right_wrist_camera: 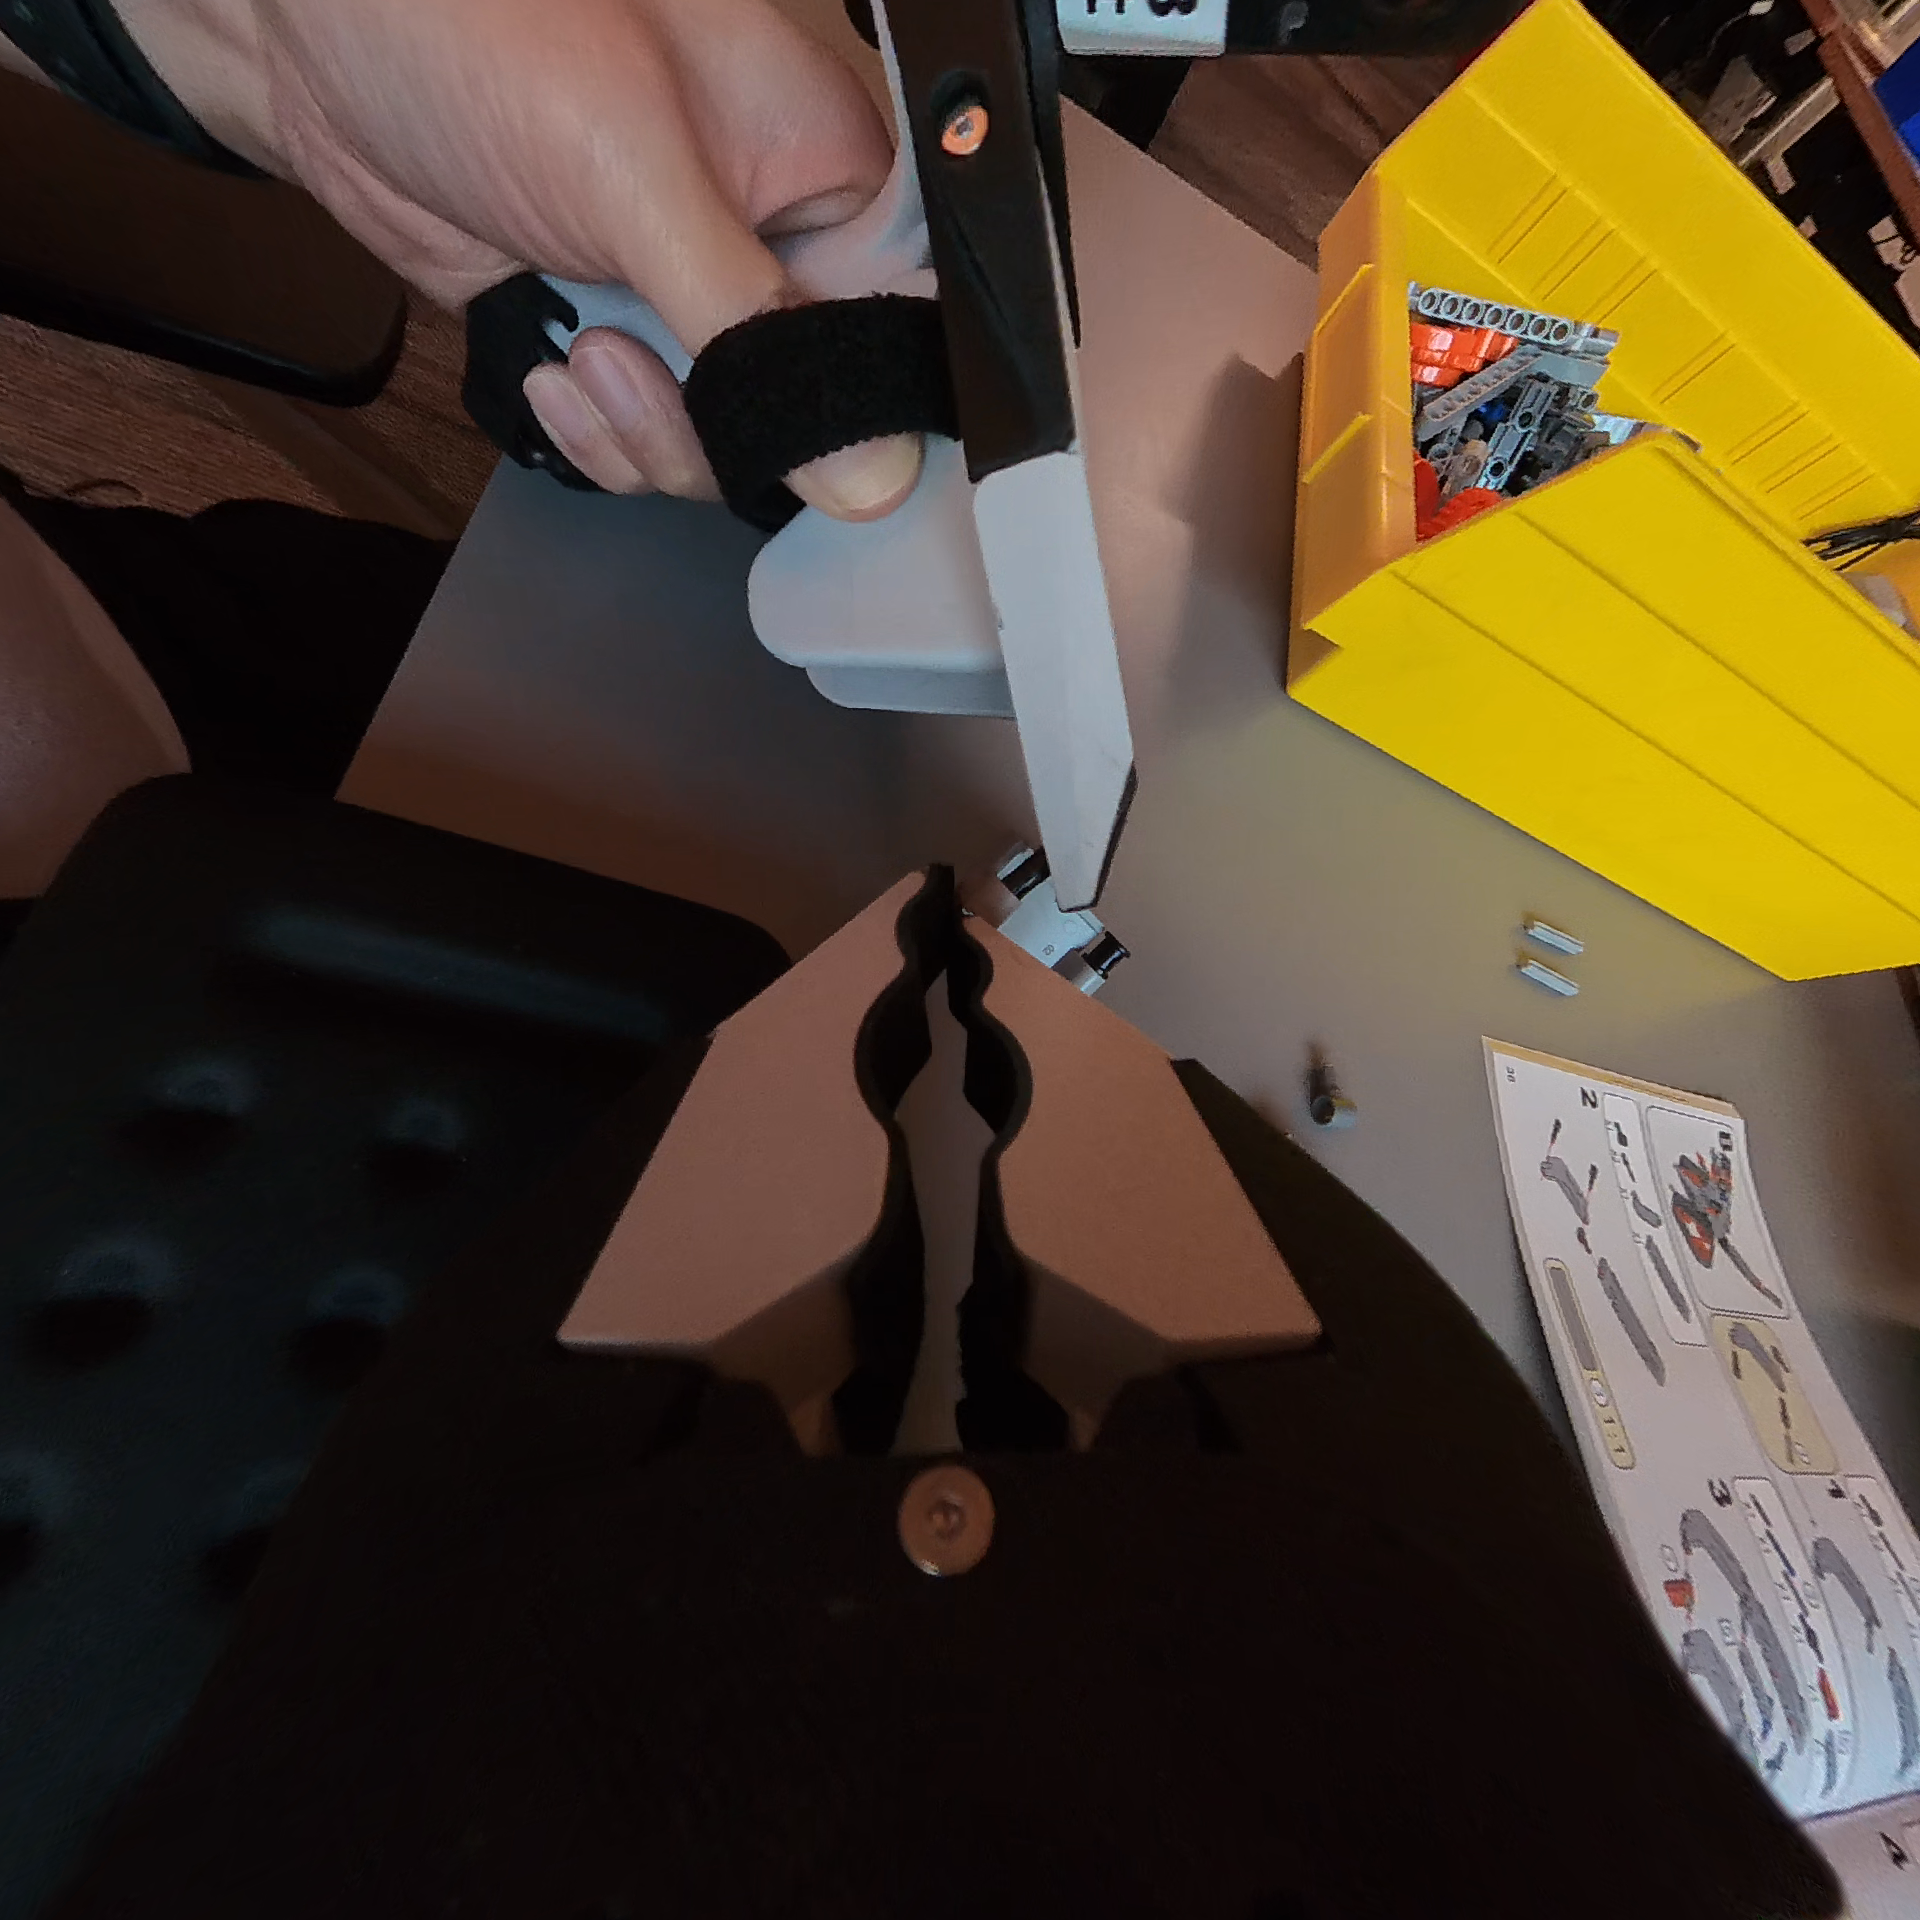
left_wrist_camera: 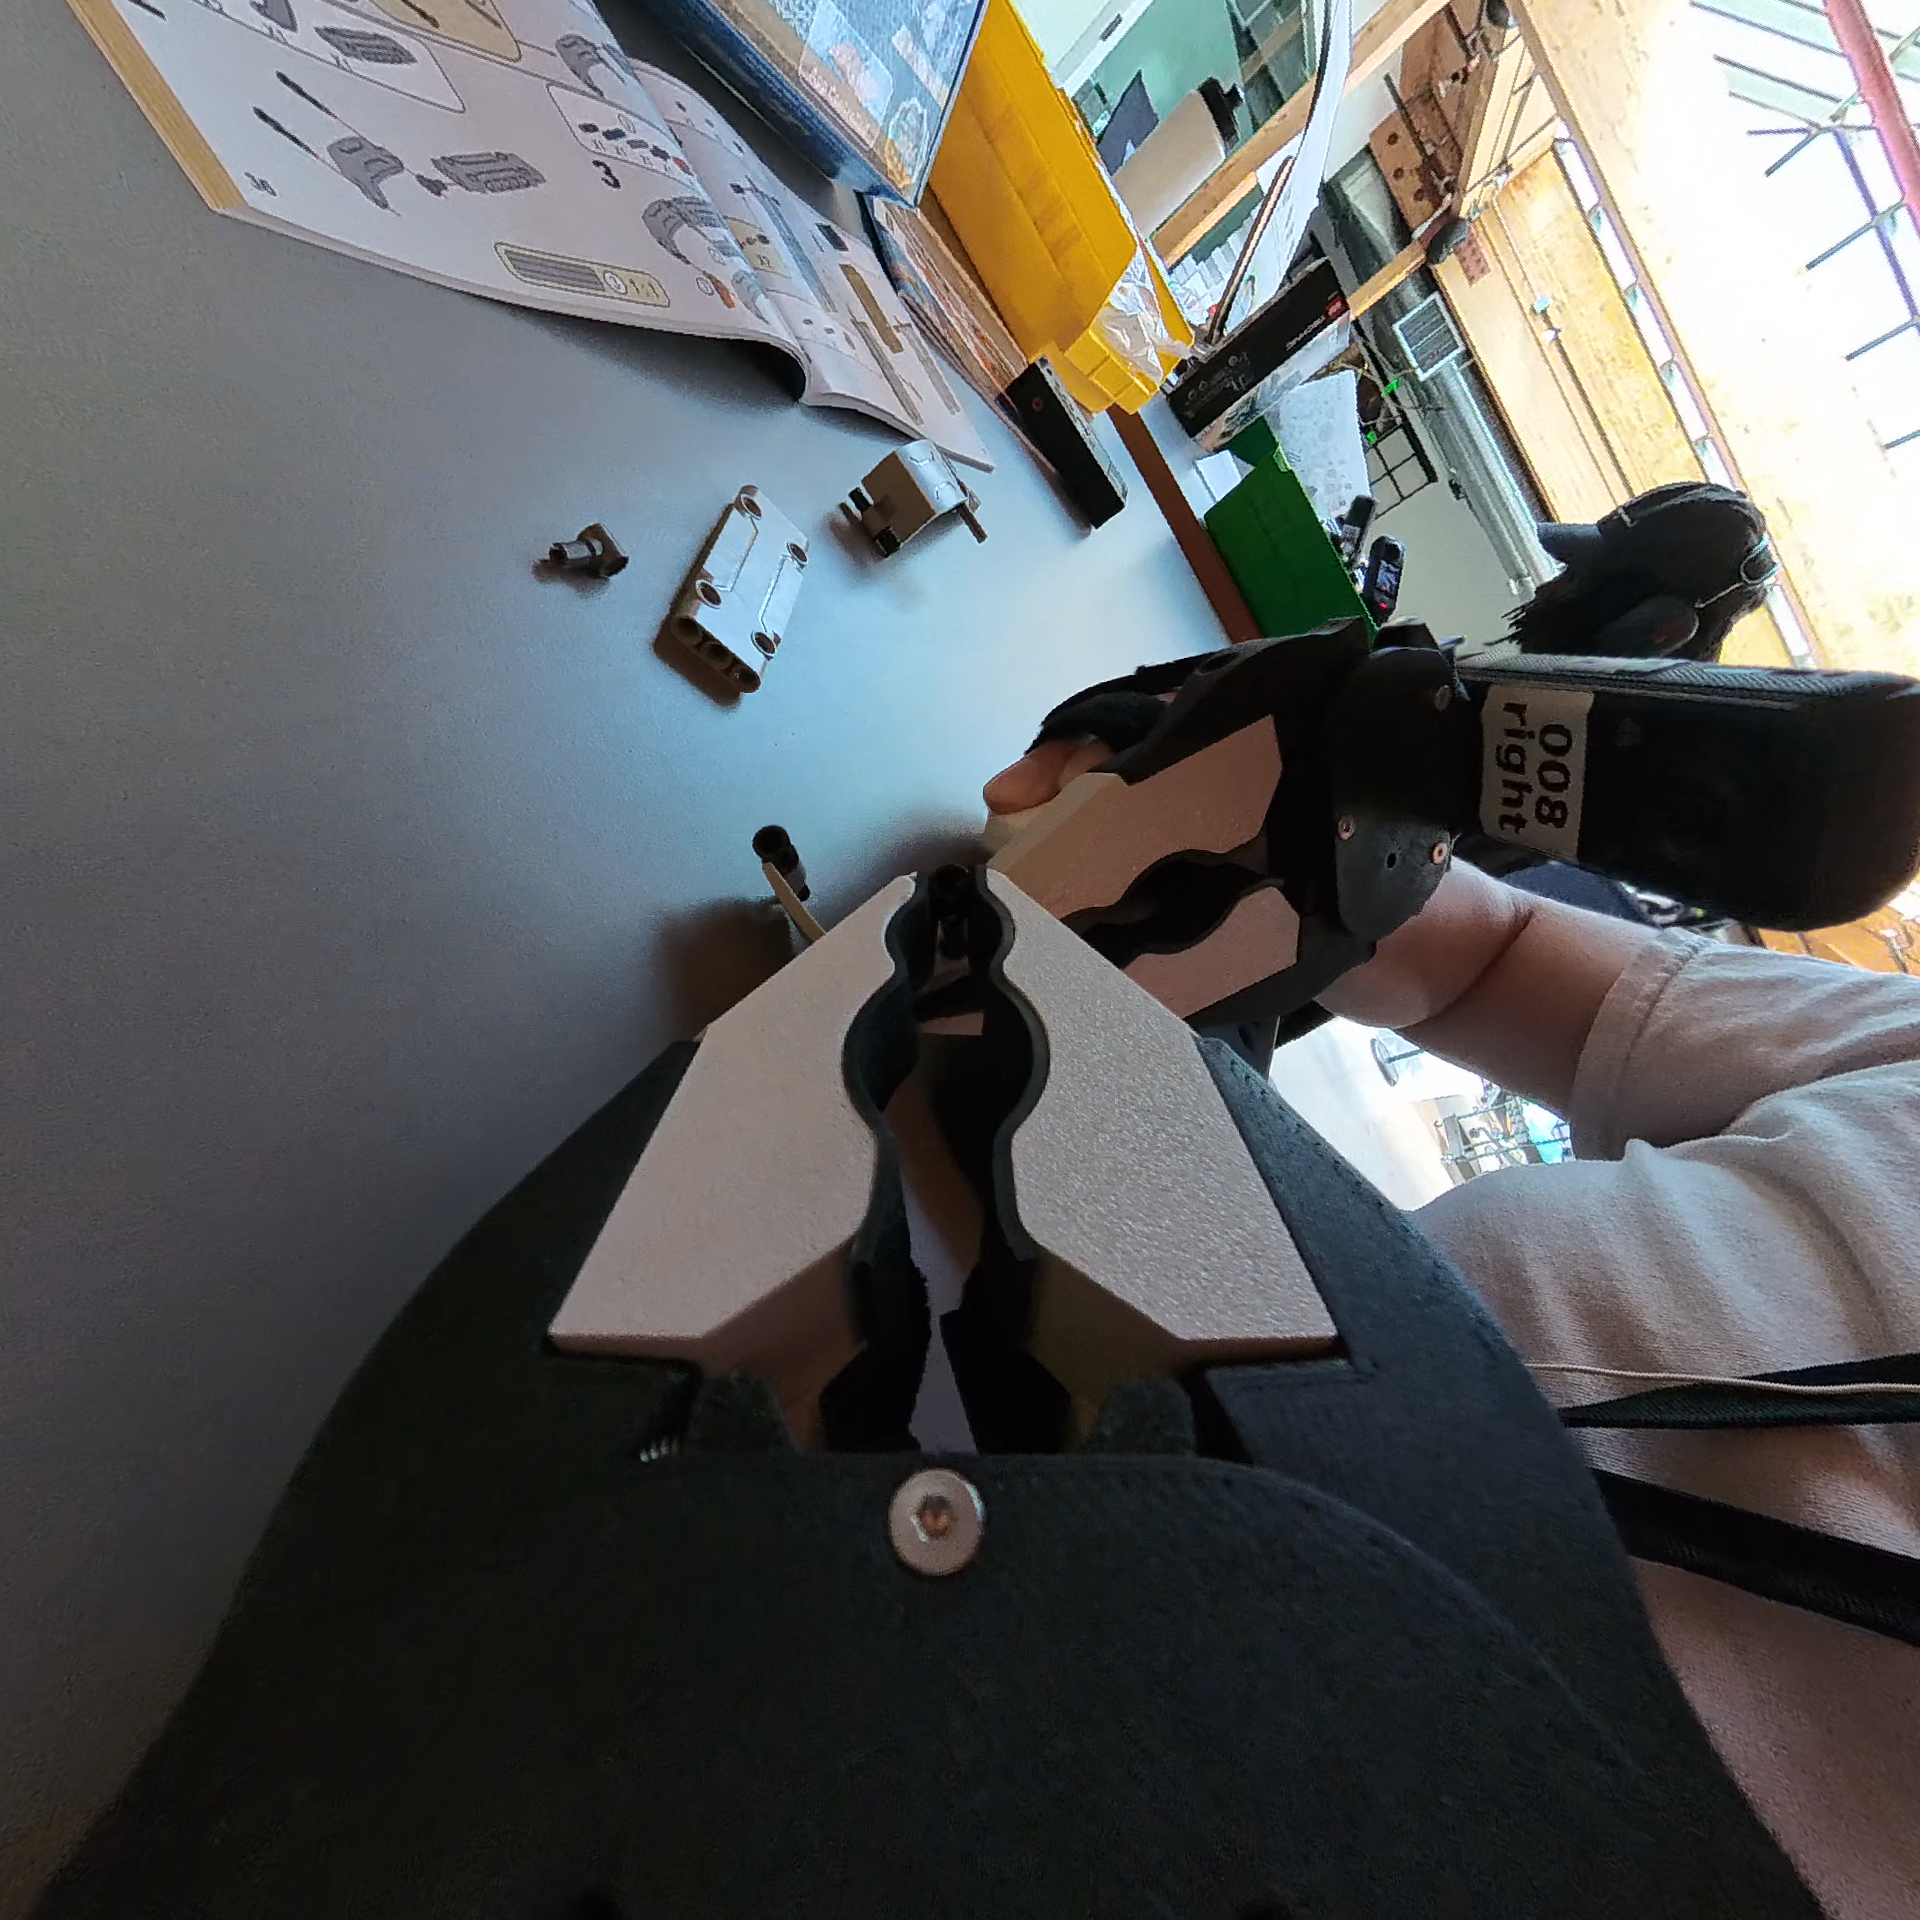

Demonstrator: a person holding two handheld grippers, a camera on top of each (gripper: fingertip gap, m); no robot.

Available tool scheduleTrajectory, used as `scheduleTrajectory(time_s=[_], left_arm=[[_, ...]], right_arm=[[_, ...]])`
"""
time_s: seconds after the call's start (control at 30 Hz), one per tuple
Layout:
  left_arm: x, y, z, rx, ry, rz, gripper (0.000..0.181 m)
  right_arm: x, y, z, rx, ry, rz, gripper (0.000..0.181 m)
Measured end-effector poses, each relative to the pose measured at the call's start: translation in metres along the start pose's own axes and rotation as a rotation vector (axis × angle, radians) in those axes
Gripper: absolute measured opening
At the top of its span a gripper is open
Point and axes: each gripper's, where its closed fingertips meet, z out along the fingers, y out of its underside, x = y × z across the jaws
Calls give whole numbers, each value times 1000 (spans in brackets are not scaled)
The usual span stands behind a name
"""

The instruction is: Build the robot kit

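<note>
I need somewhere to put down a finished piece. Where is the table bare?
Bare grey table lies below the open instruction booklet and left of the loose grey beam. It is crowded where the left gripper and right gripper meet, and along the yellow bins by two small pins.

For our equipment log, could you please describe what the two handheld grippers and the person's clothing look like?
Each gripper, left and right, has two pale wedge-shaped fingers lined with wavy black pads, set in a black textured body with a silver screw. A black fabric finger loop sits on the handle. The person wears a light long sleeve.
</note>
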Motion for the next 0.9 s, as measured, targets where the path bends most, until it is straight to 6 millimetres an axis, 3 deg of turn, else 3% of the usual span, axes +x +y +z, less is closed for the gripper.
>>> scheduleTrajectory(time_s=[0.23, 0.37, 0.57, 0.77, 0.9], left_arm=[[4, 4, 11, -24, -2, 0, 5], [4, -7, 5, 40, 33, -13, 5], [3, -12, 2, 75, 58, -57, 5], [5, -17, -2, 108, 100, -87, 5], [12, -23, -4, 157, 131, -64, 4]], right_arm=[[-3, -11, 0, 16, 57, -112, 0], [5, -11, -5, 70, 18, 23, 0], [0, 4, 0, -6, -18, -1, 0], [-3, 14, 1, -25, -82, 120, 1], [9, 4, -10, 73, -90, 257, 21]])
